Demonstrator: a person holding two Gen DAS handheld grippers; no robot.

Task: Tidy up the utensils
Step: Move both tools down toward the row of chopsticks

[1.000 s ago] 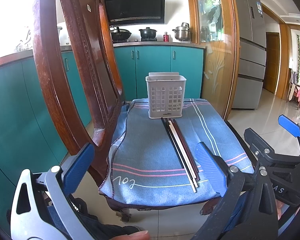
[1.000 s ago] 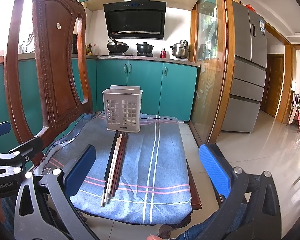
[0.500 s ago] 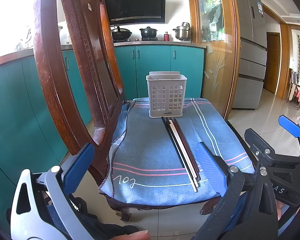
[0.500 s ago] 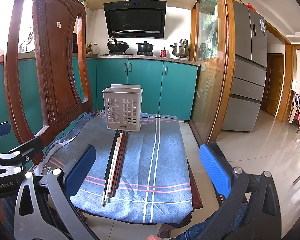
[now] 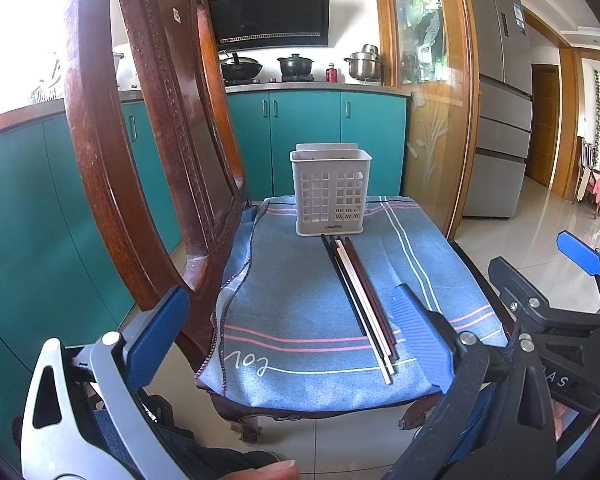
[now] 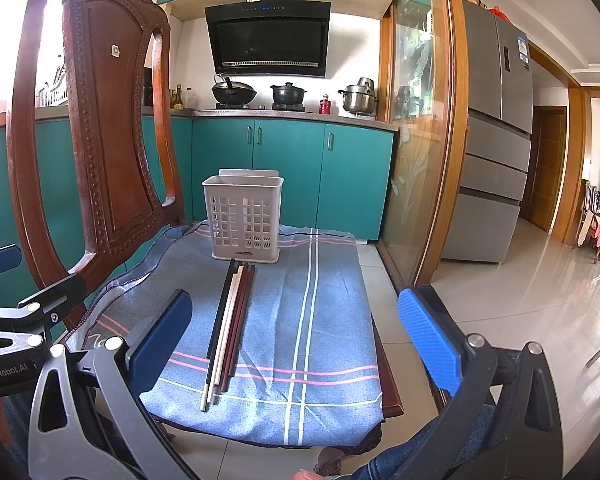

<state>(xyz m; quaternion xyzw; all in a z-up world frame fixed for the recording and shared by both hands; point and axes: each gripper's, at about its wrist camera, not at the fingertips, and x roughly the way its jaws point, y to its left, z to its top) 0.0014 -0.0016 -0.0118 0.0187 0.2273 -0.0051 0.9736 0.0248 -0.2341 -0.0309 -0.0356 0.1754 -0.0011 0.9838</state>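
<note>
Pale grey utensil basket (image 6: 243, 220) with a square grid of holes. Chopsticks (image 6: 230, 322) in black, cream and dark maroon. Blue cloth (image 6: 300, 320) crossed by pink and white stripes, white lettering near one corner. Reddish-brown chair (image 6: 100, 140) with beaded trim. Teal cabinets (image 6: 292, 168), black range hood (image 6: 268, 36), silver fridge (image 6: 496, 136). Bright blue pads (image 6: 430, 340) on dark grey gripper frames.

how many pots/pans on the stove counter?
3, seen from the right wrist: a black wok at left, a black lidded pot in the middle, a steel stockpot at right past a small red bottle. More may be hidden behind the chair back.
</note>
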